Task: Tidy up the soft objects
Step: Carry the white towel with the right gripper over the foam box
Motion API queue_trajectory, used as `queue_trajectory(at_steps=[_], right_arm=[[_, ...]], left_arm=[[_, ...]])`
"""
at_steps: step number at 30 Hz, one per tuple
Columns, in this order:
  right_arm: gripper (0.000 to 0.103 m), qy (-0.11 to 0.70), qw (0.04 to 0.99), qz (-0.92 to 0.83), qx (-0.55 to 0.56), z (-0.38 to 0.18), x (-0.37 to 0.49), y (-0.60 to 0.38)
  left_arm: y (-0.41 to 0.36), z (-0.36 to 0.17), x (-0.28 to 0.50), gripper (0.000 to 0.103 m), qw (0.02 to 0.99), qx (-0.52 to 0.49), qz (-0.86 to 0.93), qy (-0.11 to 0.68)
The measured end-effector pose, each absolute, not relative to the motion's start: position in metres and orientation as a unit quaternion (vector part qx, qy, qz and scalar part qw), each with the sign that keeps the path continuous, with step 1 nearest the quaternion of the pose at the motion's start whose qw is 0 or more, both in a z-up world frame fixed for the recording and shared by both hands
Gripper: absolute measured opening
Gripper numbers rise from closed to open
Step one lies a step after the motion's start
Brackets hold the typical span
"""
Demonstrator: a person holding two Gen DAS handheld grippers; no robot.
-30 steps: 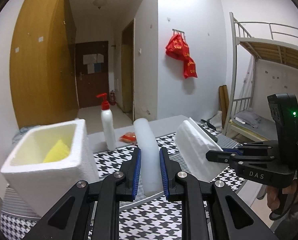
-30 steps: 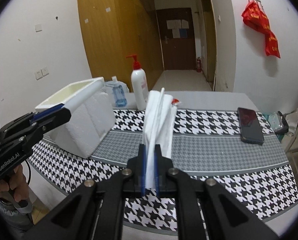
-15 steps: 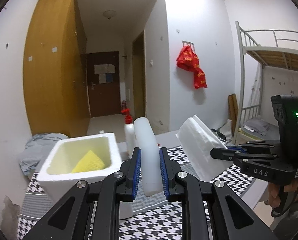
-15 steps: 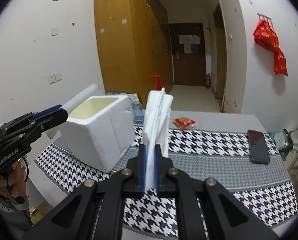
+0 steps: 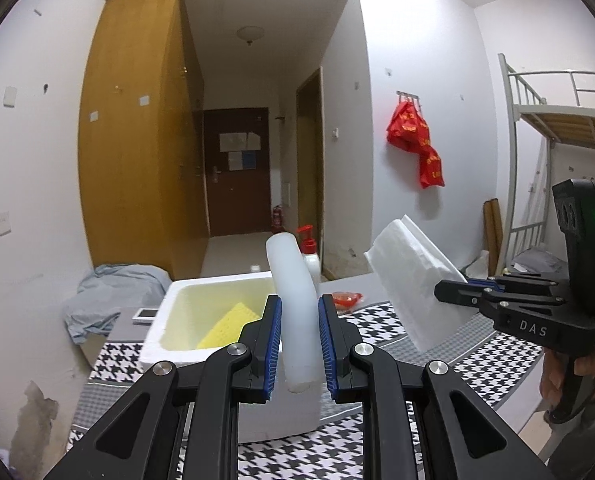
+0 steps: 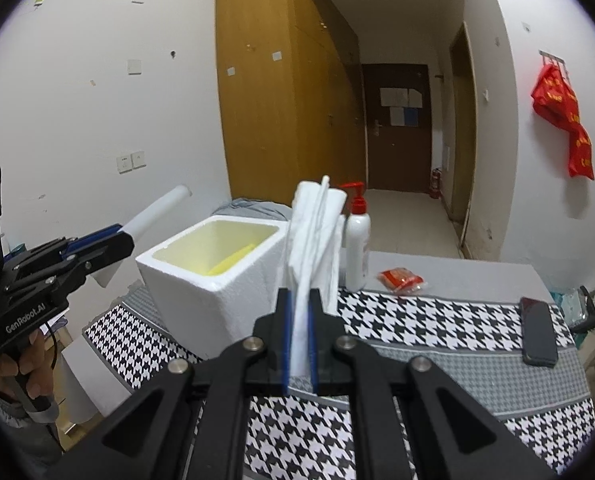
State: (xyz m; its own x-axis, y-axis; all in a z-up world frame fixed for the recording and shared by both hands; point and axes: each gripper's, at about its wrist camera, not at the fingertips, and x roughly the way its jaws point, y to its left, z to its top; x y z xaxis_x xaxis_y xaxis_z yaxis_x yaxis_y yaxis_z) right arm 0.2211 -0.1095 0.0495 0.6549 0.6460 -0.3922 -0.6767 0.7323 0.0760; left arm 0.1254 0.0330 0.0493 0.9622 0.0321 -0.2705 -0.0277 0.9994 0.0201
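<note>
White foam fills both grips: the left gripper (image 5: pixel 299 350) clamps its jaws on an upright foam tube (image 5: pixel 293 304), the right gripper (image 6: pixel 298 344) pinches folded foam sheets (image 6: pixel 315 236). The open foam box (image 5: pixel 201 312) on the tabletop (image 6: pixel 437 316) sits below and ahead, nearer the tube.

Lighting: we note even, cool indoor light, soft shadows, no harsh glare; a ceiling lamp (image 5: pixel 250 35) in the corridor looks unlit. Optics: we see strong fisheye bending of the walls and black vignette at the corners. Sharpness: centre fairly crisp, tablecloth (image 6: pixel 437 320) slightly smeared near the bottom edge.
</note>
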Motion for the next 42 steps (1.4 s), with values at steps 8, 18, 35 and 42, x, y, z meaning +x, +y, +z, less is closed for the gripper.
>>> queue_trajectory(at_steps=[8, 18, 35, 42], right_arm=[[0.01, 0.198, 0.903, 0.379, -0.047, 0.054, 0.225, -0.083], [0.01, 0.189, 0.896, 0.397, -0.067, 0.064, 0.228, -0.049], [0.01, 0.199, 0.878, 0.428, -0.078, 0.064, 0.242, 0.008], [0.01, 0.217, 0.87, 0.435, -0.082, 0.057, 0.256, 0.035]], left_arm=[[0.047, 0.049, 0.125, 0.02, 0.99, 0.0, 0.036, 0.136], [0.07, 0.047, 0.121, 0.02, 0.989, -0.007, 0.058, 0.136], [0.099, 0.041, 0.11, 0.02, 0.986, -0.016, 0.098, 0.136], [0.11, 0.039, 0.106, 0.02, 0.983, -0.023, 0.12, 0.138]])
